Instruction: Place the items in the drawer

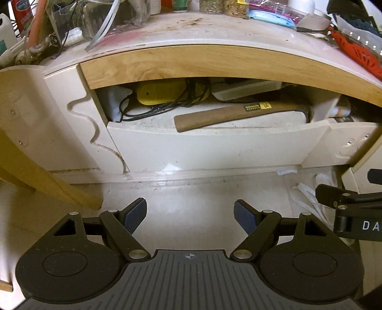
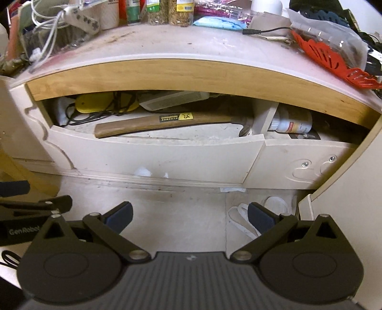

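Observation:
A cream drawer [image 1: 214, 147] [image 2: 167, 155] stands pulled partly out under the wooden desk edge [image 1: 191, 64]. Inside it lie a wooden-handled hammer [image 1: 234, 114] [image 2: 162, 122], a yellow device [image 1: 162, 91] [image 2: 95, 102] with black cord, and a white ridged bar [image 1: 248, 89] [image 2: 174, 100]. My left gripper [image 1: 190, 218] hangs open and empty in front of and below the drawer. My right gripper [image 2: 189, 219] is also open and empty, at about the same height. Each gripper's body shows at the edge of the other's view.
A second drawer [image 2: 298, 159] to the right holds a white bottle [image 2: 292, 122]. The desk top [image 1: 203, 31] is crowded with jars, cables, an orange plastic piece [image 2: 327, 59] and a power strip [image 2: 83, 18]. A wooden chair leg [image 1: 47, 183] stands left. White slippers [image 2: 243, 219] lie on the floor.

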`<control>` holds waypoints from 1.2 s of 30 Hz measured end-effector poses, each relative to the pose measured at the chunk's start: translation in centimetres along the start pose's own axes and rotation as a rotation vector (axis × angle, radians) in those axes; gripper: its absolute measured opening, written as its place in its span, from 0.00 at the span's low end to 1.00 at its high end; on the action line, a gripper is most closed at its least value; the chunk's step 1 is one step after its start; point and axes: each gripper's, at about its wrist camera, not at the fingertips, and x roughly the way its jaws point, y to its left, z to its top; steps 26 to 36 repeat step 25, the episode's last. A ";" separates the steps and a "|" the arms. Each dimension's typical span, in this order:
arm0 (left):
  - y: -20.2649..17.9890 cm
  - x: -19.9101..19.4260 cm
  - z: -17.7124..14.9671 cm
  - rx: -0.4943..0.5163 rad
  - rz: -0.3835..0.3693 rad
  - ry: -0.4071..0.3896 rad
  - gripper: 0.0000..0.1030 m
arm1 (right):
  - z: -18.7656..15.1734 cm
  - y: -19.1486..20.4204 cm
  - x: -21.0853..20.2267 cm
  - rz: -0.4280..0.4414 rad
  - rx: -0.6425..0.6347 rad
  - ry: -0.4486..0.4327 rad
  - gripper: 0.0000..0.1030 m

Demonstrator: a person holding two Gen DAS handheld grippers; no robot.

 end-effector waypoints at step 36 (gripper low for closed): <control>0.7 0.5 -0.6 -0.020 -0.007 0.012 0.86 | -2.4 1.0 -2.6 0.047 -0.014 0.005 1.00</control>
